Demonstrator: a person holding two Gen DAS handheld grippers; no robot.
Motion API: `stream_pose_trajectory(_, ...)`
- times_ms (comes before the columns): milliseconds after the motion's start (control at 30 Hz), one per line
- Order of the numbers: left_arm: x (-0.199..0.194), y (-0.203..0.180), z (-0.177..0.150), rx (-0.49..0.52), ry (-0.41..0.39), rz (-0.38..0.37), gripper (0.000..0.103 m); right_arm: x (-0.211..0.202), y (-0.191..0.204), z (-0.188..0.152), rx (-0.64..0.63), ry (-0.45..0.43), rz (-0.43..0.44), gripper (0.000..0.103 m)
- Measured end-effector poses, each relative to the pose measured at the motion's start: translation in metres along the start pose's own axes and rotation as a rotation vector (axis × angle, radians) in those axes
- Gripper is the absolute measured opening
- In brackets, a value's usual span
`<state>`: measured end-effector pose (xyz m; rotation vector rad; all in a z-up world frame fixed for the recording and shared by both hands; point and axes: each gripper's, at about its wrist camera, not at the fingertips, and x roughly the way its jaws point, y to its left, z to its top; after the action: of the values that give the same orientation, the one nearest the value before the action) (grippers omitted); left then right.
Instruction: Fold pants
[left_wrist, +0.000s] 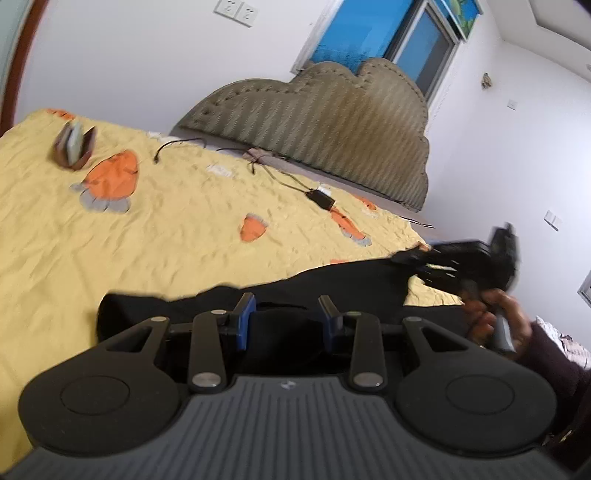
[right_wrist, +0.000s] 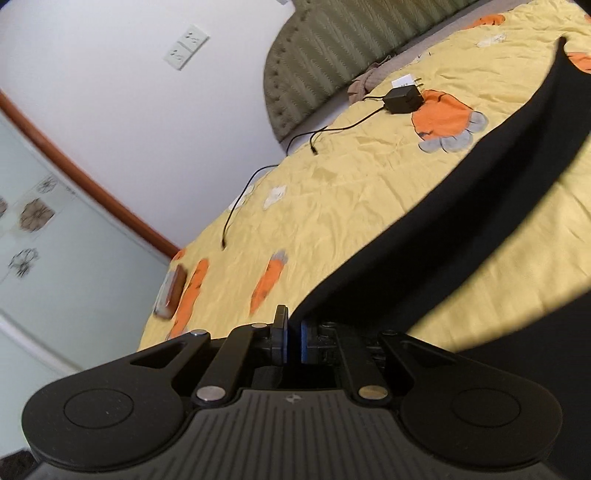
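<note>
Black pants (left_wrist: 332, 284) lie stretched across the yellow bedspread (left_wrist: 166, 229). My left gripper (left_wrist: 288, 317) has its blue pads apart, with bunched black fabric lying between them. In the left wrist view my right gripper (left_wrist: 436, 260) shows at the far right, held by a hand, pinching the pants' other end. In the right wrist view my right gripper (right_wrist: 293, 339) is shut on an edge of the pants (right_wrist: 461, 192), which run taut and lifted away to the upper right.
A black charger (left_wrist: 320, 197) with its cable lies near the padded headboard (left_wrist: 332, 122). A brown wallet-like item (left_wrist: 74, 144) sits on the bedspread at the far left. The same charger (right_wrist: 402, 98) and brown item (right_wrist: 171, 291) show in the right wrist view.
</note>
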<state>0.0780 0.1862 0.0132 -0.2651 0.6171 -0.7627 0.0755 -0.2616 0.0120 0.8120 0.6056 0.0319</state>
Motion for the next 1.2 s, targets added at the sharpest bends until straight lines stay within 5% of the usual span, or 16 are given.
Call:
stream_pose_trajectory(500,-0.036,0.014,-0.046,-0.054,0.03,0.155,0.033,-0.043,-0.03,-0.103,-0.045,0.144,-0.096,0.006)
stream_pose_trajectory(833,-0.04,0.01,-0.056,-0.004,0.027,0.272,0.033,-0.053,-0.031,-0.114,-0.022,0.158,-0.067,0.006)
stream_pose_trajectory(1200,-0.019,0.007,-0.055,0.016,0.12,0.407,0.035,-0.046,-0.04,-0.12,0.011,0.175,-0.048,0.005)
